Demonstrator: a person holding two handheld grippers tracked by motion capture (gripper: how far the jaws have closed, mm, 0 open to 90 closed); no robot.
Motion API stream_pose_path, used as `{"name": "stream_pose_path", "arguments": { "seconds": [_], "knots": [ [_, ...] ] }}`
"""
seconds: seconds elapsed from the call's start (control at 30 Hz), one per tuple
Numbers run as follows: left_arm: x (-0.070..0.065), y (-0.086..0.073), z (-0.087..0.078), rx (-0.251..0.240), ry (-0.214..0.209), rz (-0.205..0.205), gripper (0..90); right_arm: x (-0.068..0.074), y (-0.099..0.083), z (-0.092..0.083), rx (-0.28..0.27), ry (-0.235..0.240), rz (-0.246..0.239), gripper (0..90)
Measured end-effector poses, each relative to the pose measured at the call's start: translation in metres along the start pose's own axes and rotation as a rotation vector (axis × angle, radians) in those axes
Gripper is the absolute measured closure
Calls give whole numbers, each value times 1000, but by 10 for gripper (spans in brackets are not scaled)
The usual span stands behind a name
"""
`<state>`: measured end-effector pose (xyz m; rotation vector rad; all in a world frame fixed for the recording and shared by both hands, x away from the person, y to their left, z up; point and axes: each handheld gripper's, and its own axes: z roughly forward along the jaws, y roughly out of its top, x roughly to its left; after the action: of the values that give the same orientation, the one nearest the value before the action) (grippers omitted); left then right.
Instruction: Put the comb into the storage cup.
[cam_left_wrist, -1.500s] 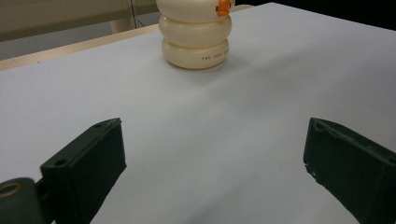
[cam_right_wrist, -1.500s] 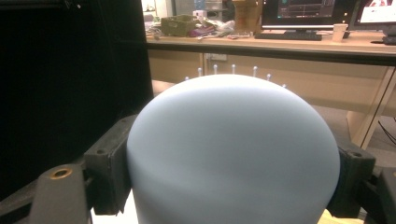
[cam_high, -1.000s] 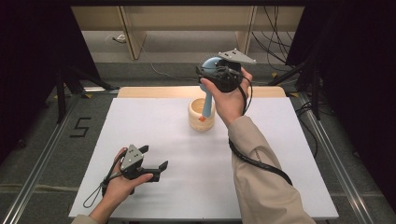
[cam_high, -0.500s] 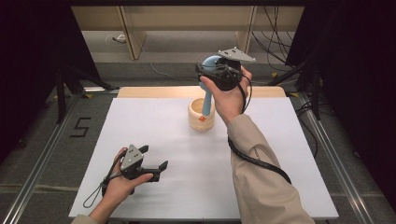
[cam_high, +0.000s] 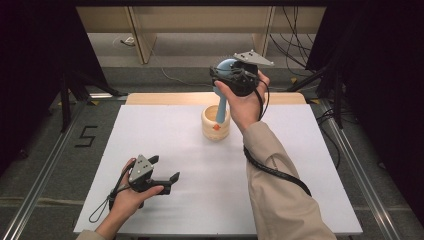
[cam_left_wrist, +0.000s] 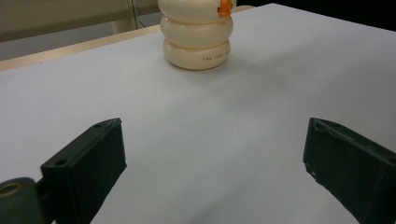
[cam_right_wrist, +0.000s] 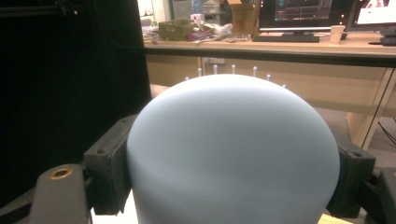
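A pale blue hairbrush (cam_high: 223, 85) stands with its handle in the cream ringed holder (cam_high: 216, 123), directly below the right gripper (cam_high: 226, 75), whose jaws clamp the brush's domed head. The right gripper view adds white bristle tips (cam_right_wrist: 233, 69) beyond the dome and a cluttered desk (cam_right_wrist: 261, 44) behind. The left gripper (cam_high: 167, 176) rests on the white table (cam_high: 165, 140), jaws spread wide and empty; its view shows lettering on the holder ahead.

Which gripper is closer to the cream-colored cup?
Right. The right gripper is just above the cup, clamped on the blue brush that reaches down into it. The left gripper rests open, well apart, nearer the person.
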<state>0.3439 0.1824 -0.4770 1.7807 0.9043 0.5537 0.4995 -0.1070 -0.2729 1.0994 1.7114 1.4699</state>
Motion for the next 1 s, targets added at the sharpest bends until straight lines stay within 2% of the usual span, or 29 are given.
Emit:
{"name": "stream_pose_path", "arguments": {
  "seconds": [1.0],
  "knots": [
    [0, 0, 0, 3, -1, -2, 53, -4, -6, 13, -44, -20, -3, 211]
  ]
}}
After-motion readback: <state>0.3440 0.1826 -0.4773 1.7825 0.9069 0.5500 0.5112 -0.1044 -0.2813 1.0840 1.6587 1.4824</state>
